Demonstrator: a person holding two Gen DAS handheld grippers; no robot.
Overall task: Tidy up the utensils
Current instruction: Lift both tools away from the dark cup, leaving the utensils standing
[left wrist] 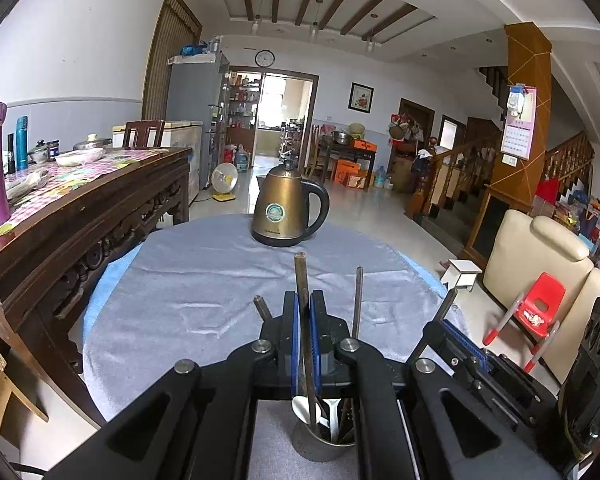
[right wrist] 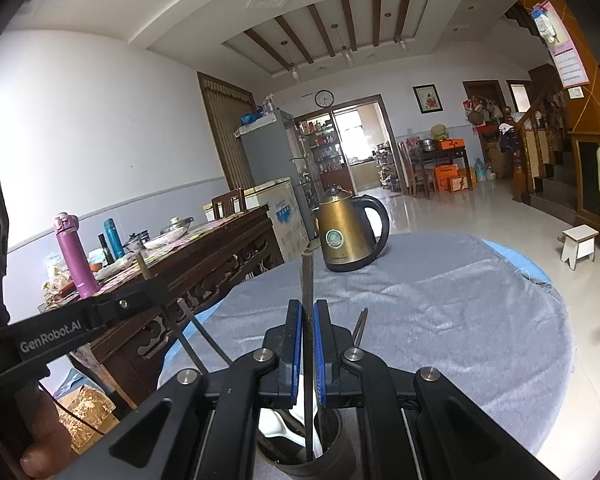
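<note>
With each gripper, left point(left wrist: 305, 320) and right point(right wrist: 309, 332), clamping one chopstick point(left wrist: 303, 300) upright over the utensil cup point(left wrist: 320, 446), your next move is to lower both straight in.

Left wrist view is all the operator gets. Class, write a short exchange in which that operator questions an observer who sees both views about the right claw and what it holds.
Operator: My left claw is shut on a chopstick. Is the right claw gripping anything?
Observer: Yes, it is shut on a dark chopstick, upright between its blue pads.
Operator: Where does that one's lower end go?
Observer: Down into the dark cup, just right of a white spoon standing in it.
</note>
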